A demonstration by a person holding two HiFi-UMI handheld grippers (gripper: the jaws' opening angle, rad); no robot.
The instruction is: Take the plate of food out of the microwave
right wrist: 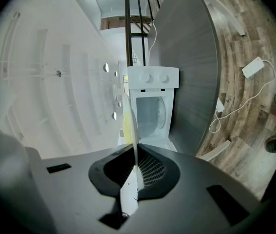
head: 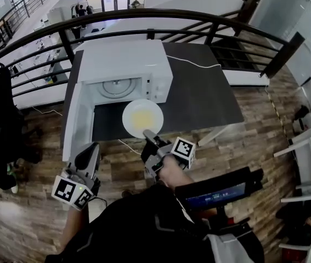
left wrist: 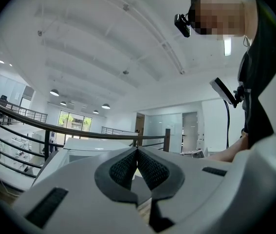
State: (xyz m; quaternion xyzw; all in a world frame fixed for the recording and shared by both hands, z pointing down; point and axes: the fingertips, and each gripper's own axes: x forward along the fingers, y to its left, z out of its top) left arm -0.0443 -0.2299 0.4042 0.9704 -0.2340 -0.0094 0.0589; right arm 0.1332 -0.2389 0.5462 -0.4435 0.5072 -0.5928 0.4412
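the plate (head: 129, 115) is round and white with flat yellow food (head: 143, 118) in its middle. it is out of the microwave (head: 128, 64), held level just before the open door (head: 77, 122), above the near edge of the table (head: 210, 92). the right gripper (head: 148, 136) is clamped on its near rim. the left gripper (head: 89, 152) sits low at near left, jaws together on nothing. the table is dark grey, on a wooden floor (head: 254, 141) beside a curved black railing (head: 199, 23).

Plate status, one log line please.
plate: outside microwave, over table | right gripper: shut on plate rim | left gripper: shut, empty | door: open
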